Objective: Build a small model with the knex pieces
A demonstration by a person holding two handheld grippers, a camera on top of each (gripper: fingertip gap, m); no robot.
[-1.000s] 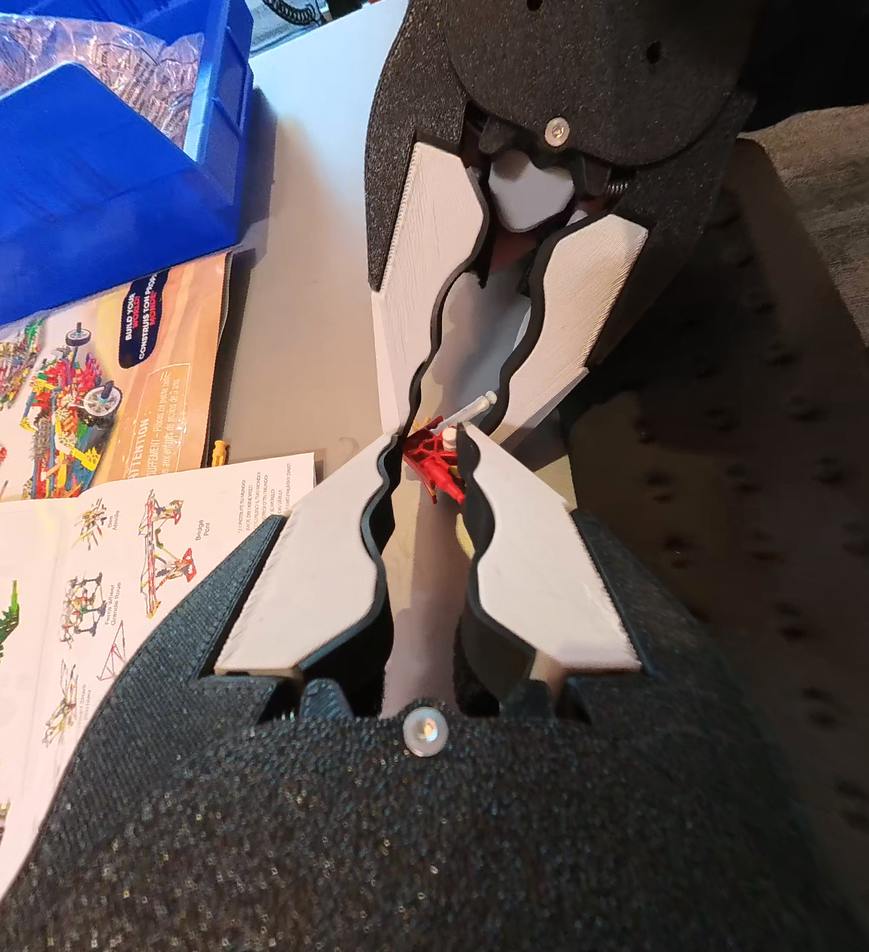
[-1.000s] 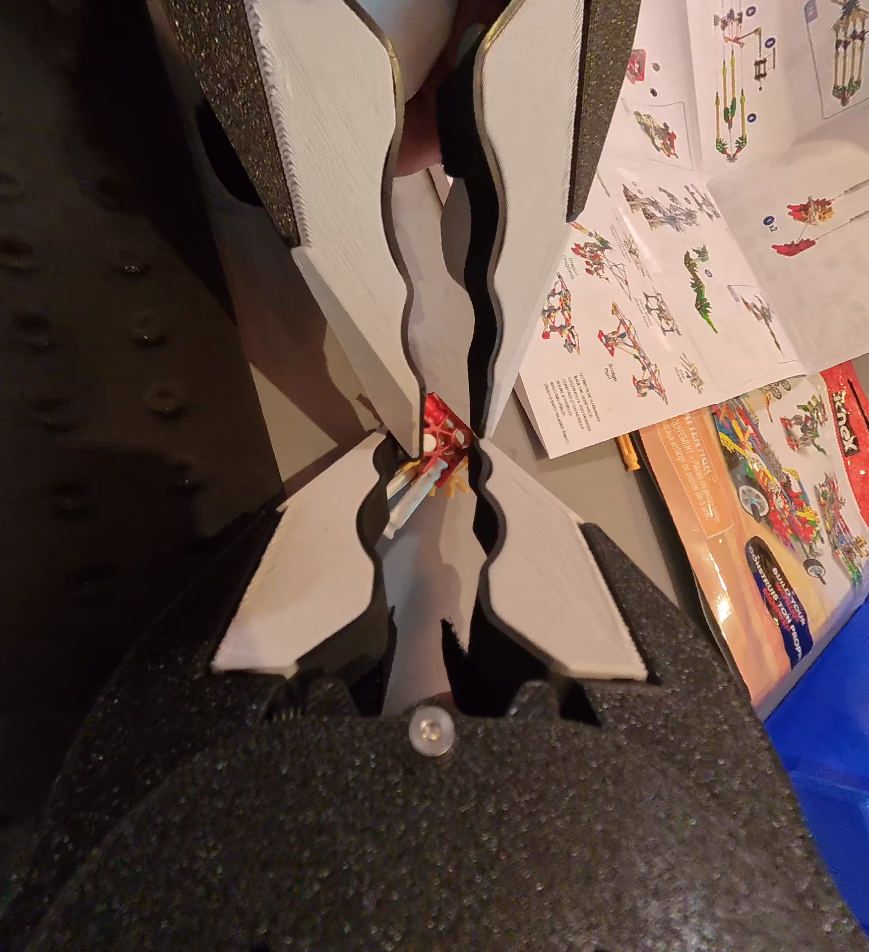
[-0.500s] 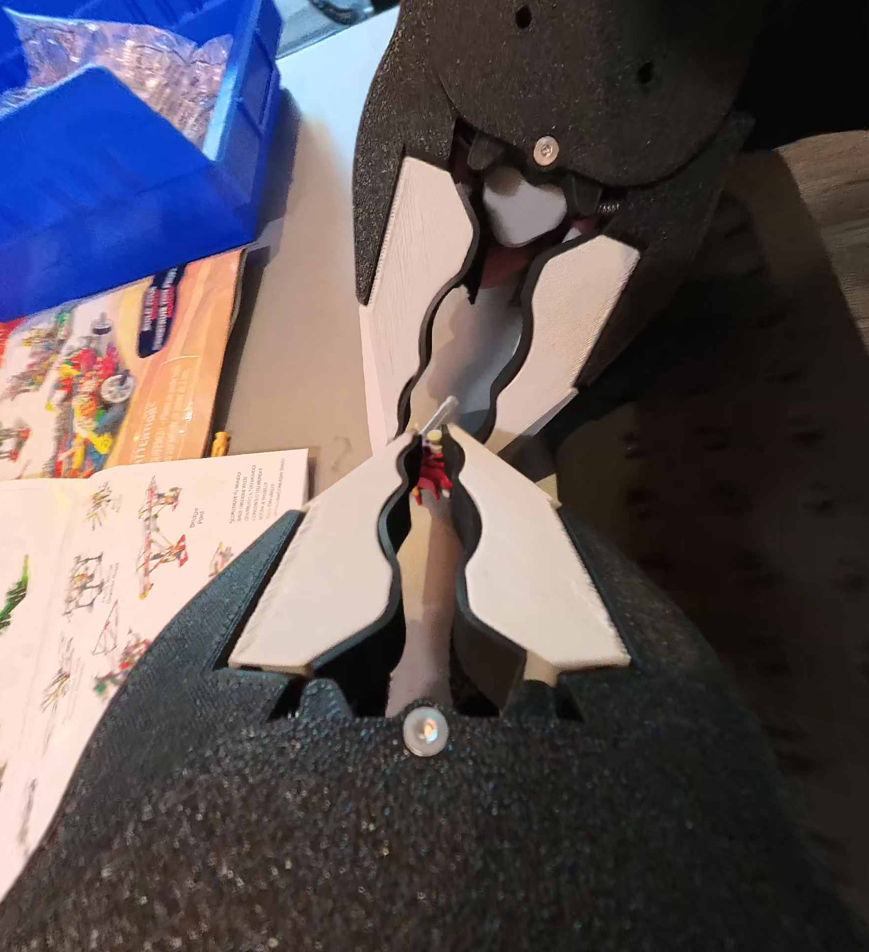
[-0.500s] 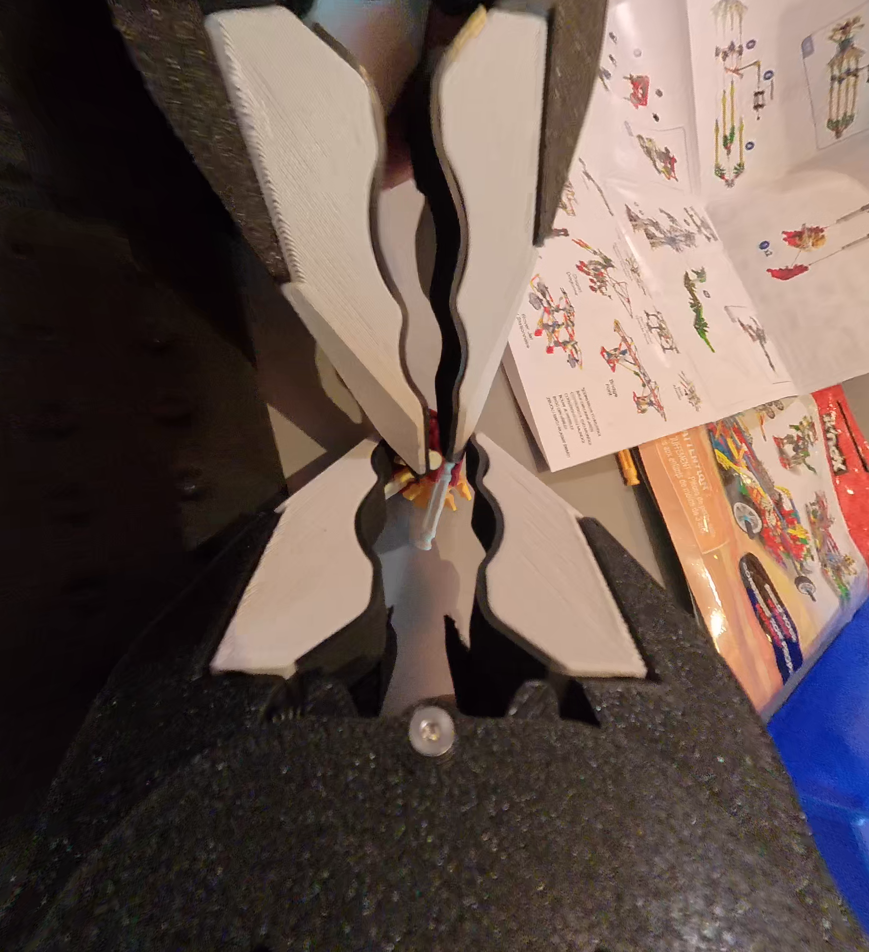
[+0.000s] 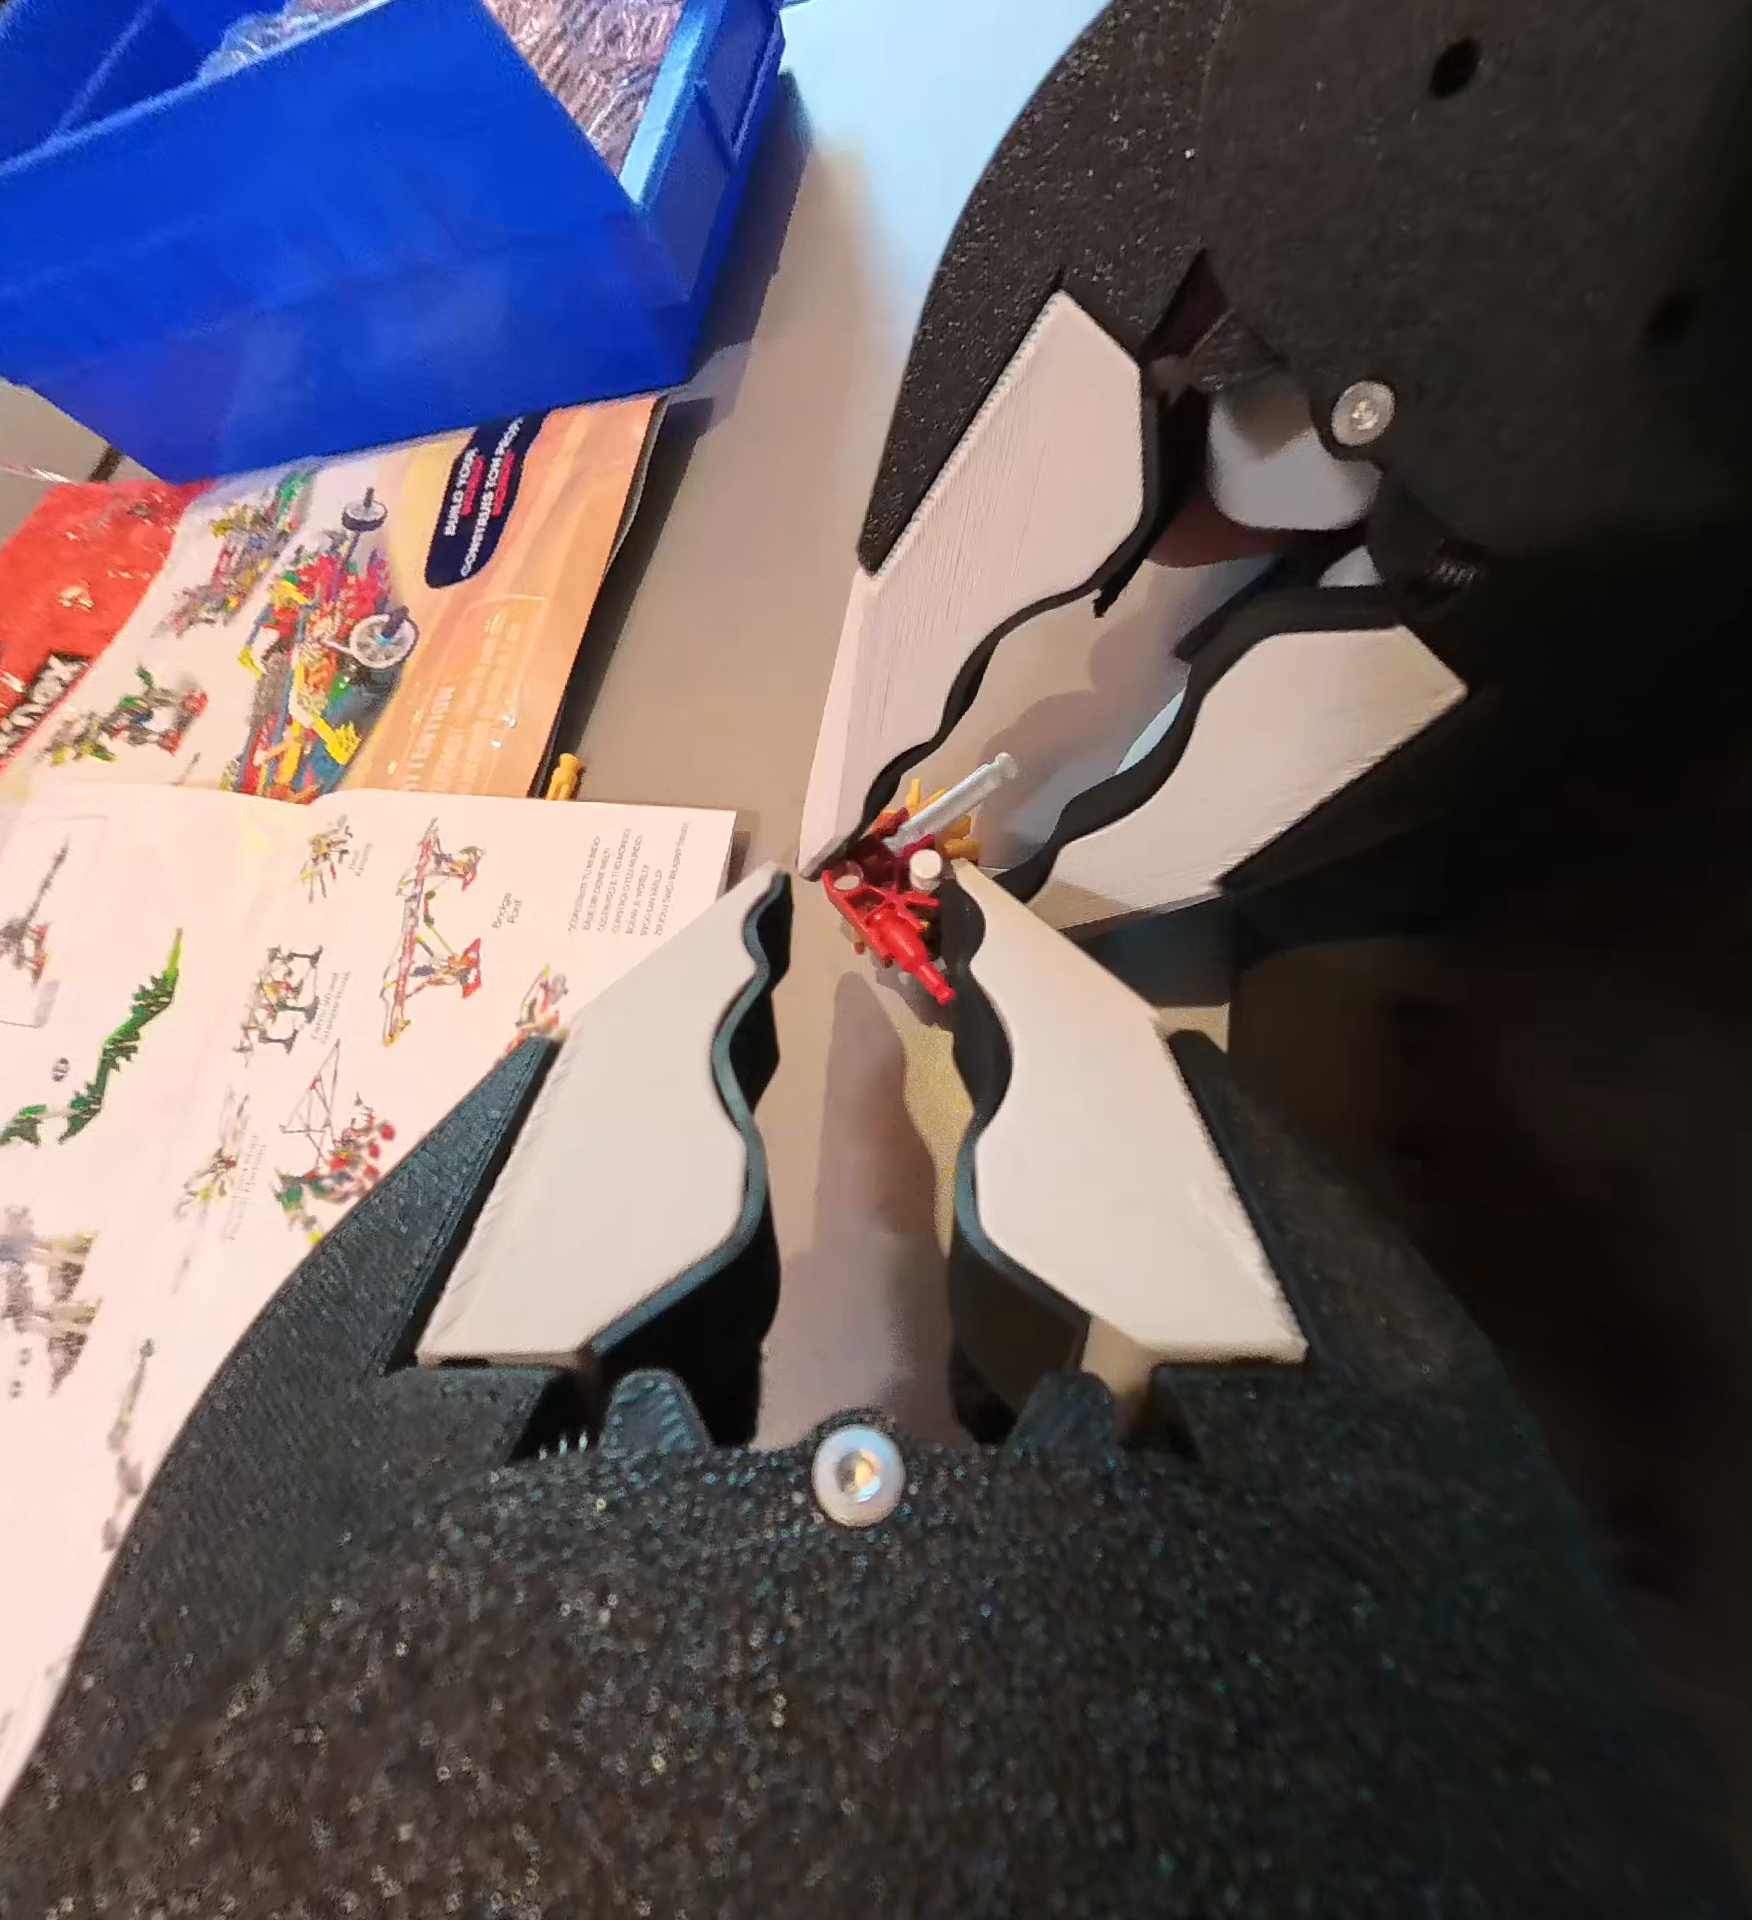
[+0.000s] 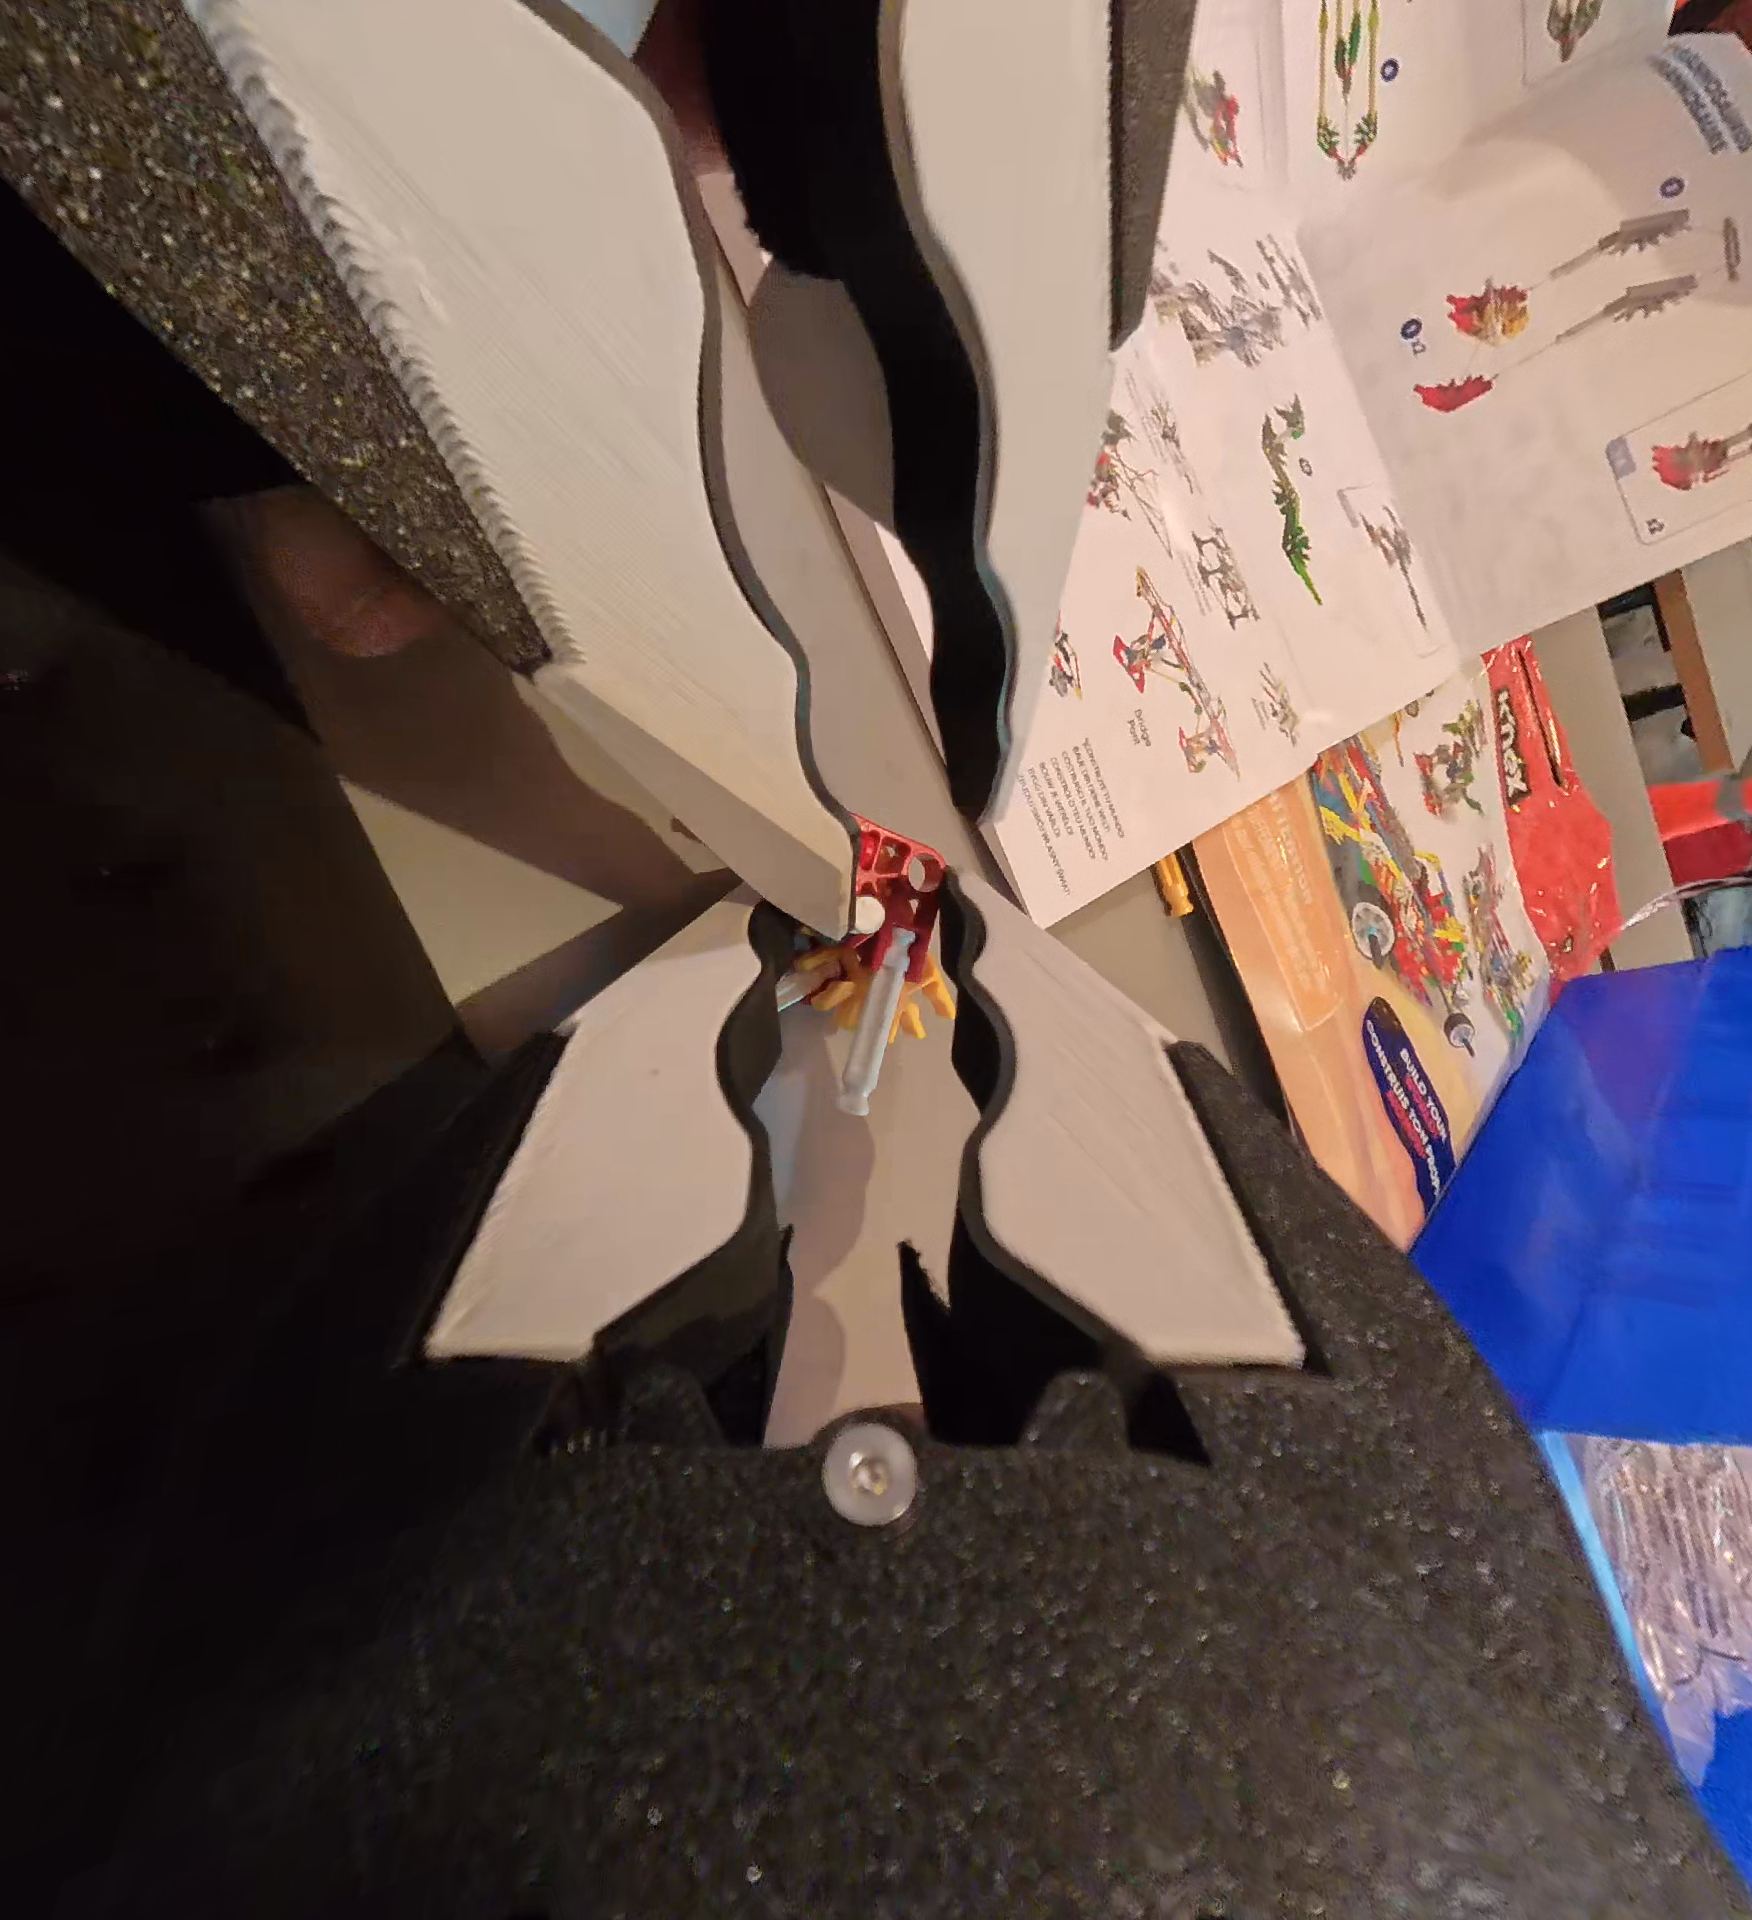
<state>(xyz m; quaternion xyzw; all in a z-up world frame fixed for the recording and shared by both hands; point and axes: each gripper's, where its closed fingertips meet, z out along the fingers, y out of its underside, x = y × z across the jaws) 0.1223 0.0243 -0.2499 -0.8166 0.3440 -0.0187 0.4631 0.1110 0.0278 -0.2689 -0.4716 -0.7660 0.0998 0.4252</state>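
Note:
My two grippers meet tip to tip over a grey table (image 5: 726, 623). My left gripper (image 5: 872, 883) has its jaws a little apart around a red connector (image 5: 877, 899), with a gap on one side. My right gripper (image 6: 861, 920) is shut on a yellow connector (image 6: 851, 987) with a white rod (image 6: 872, 1039) pointing back between its fingers. The red connector (image 6: 898, 857) sits against the yellow one, between the left gripper's (image 6: 913, 868) tips. The yellow connector (image 5: 955, 831) and white rod (image 5: 960, 795) also show in the left wrist view.
A white instruction sheet (image 5: 228, 987) and an orange printed box panel (image 5: 332, 623) lie on the table beside the grippers. A blue bin (image 5: 332, 208) holding clear plastic bags (image 6: 1703, 1558) stands behind them. A small yellow piece (image 5: 567, 774) lies by the sheet's edge. Both grippers' tips are close together, under 4 cm apart. My right gripper's tips are some 10 cm from the small yellow piece (image 5: 567, 774). Look for it in the right wrist view (image 6: 1176, 895) too.
My left gripper closed narrowly on the red connector half a second ago and has now opened wider around it. The right gripper's jaw gap has stayed the same; the white rod has swung.

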